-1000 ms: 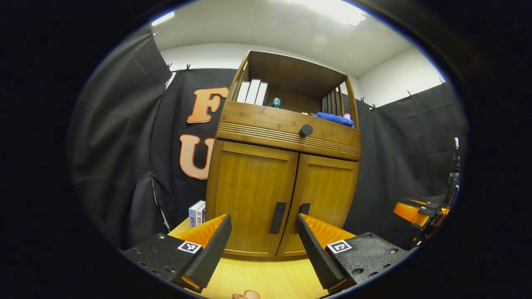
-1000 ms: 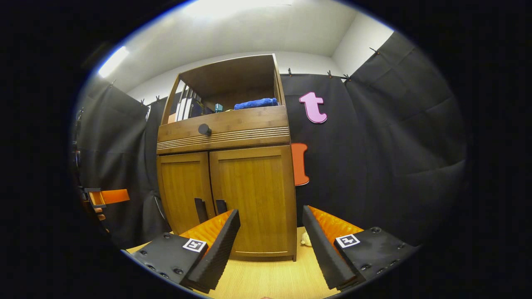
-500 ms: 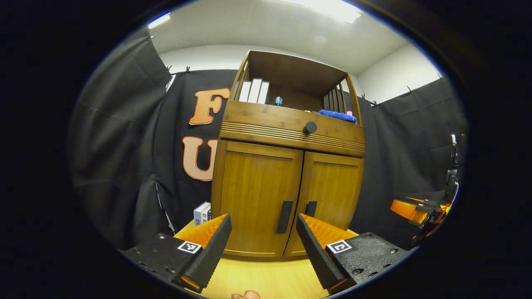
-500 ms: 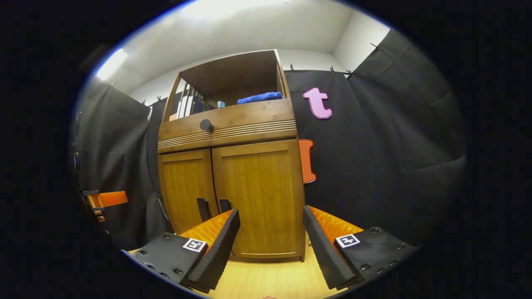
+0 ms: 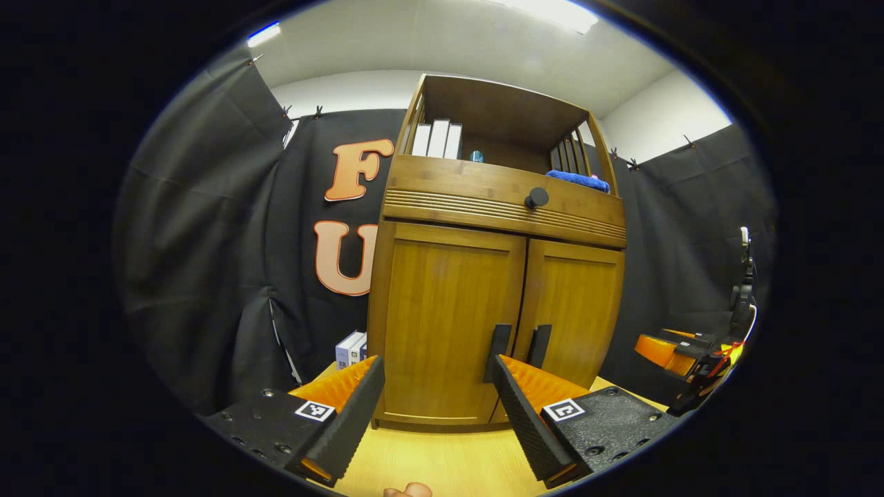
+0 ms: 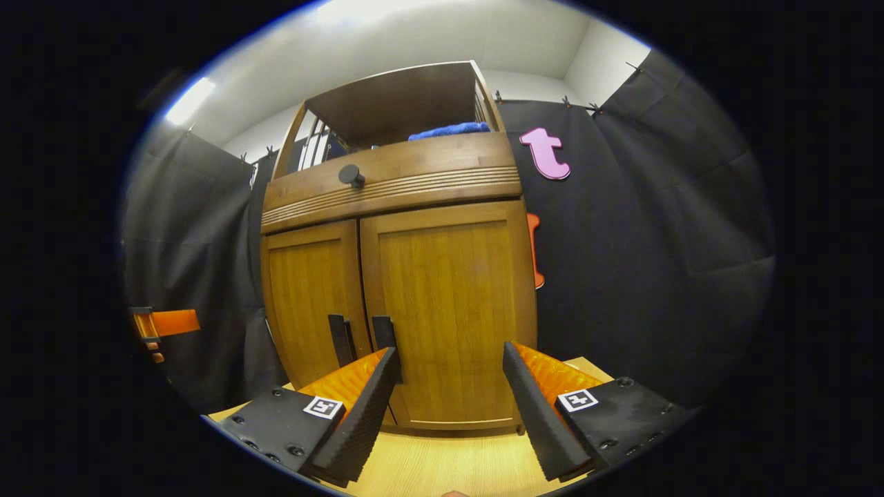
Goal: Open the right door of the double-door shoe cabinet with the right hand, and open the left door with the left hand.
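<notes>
Currently both tools are spread and empty: right tool [image 6: 449, 407], left tool [image 5: 435, 407]. Beyond them the shoe cabinet [image 6: 400, 276] stands at the worktop's [image 6: 442, 469] far edge, doors closed. Risk: adjacent handles [image 6: 383, 333] invite gripping the wrong one.

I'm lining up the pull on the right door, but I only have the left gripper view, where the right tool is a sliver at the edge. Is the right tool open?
Observer: Yes. In the right gripper view the right tool is open, with nothing between its fingers.
Operator: Is the door's handle inside that gap?
Observer: No. The right door handle stands just above the tip of the finger at the left of that view; the gap frames the plain panel of the right door.
</notes>
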`<control>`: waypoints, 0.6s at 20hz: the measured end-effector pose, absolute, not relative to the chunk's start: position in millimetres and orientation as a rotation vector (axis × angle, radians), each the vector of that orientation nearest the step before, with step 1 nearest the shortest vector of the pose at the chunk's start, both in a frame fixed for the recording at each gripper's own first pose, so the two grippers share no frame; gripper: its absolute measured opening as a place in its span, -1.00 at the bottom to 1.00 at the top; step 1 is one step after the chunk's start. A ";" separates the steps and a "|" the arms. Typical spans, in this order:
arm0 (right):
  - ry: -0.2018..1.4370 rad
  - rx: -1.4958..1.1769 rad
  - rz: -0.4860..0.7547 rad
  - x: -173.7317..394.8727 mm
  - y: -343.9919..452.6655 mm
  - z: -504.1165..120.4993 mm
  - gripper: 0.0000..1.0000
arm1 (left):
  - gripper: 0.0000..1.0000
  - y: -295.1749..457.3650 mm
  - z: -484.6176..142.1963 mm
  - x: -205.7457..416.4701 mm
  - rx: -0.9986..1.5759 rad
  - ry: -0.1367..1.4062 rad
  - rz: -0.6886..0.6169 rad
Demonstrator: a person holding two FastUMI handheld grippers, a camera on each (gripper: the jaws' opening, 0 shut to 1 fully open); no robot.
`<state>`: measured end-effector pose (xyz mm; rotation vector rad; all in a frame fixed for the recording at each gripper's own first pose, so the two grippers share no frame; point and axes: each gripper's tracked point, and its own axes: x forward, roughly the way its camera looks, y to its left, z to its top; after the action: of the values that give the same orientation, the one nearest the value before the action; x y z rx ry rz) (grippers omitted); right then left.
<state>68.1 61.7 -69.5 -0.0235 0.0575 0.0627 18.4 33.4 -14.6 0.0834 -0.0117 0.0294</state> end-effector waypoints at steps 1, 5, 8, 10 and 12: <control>0.060 -0.026 0.063 75.6 64.6 -74.1 0.95 | 0.83 37.6 -13.6 19.9 0.088 -0.017 0.036; 0.070 -0.017 0.086 102.3 82.2 -92.0 0.95 | 0.94 52.5 -10.6 24.0 0.118 -0.031 0.061; 0.085 -0.009 0.113 121.2 101.1 -105.3 0.95 | 0.85 57.5 -10.7 25.0 0.131 -0.032 0.068; 0.091 -0.013 0.127 131.5 110.7 -111.8 1.00 | 0.83 60.3 -9.8 25.6 0.143 -0.038 0.074; 0.098 -0.021 0.135 142.4 121.4 -119.2 1.00 | 0.89 67.2 -9.5 28.5 0.152 -0.046 0.081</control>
<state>142.4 121.4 -119.2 -0.0208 0.0982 0.1353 28.5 67.2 -9.5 0.1518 -0.0455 0.0812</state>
